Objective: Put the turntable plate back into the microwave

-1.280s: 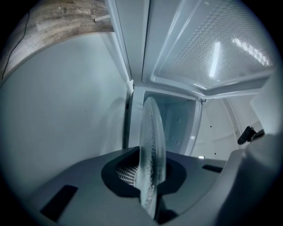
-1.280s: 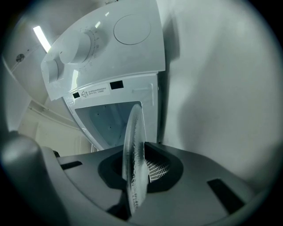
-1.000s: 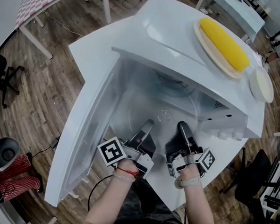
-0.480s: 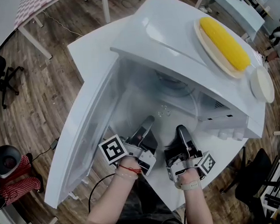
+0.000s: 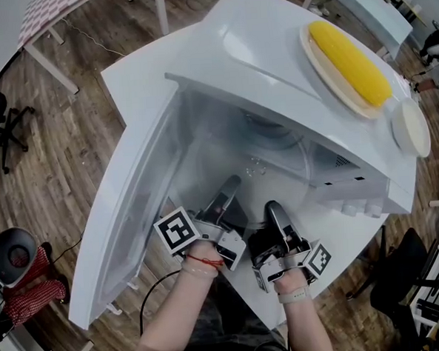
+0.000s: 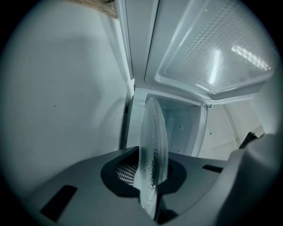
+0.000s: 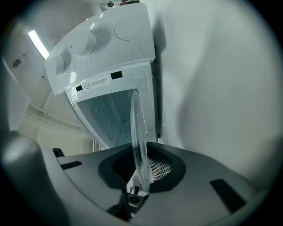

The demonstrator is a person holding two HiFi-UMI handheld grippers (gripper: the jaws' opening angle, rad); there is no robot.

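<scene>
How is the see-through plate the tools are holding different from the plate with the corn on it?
The glass turntable plate is clear; the corn plate is tan and solid. The left tool and right tool pinch the glass turntable plate's edge; the corn plate rests on top of the microwave. The glass one is empty; the corn plate carries a corn cob. Both are flat dishes.

My left gripper (image 5: 228, 191) is a dark grey and white moulded tool carrying a white cube with black square markers (image 5: 176, 234). Right of that cube, my right gripper (image 5: 273, 208) matches it, with its own marker cube (image 5: 318, 260). Just behind the first cube a thin red string bracelet (image 5: 201, 264) rings my wrist, and a pale band (image 5: 290, 297) rings the other.
</scene>
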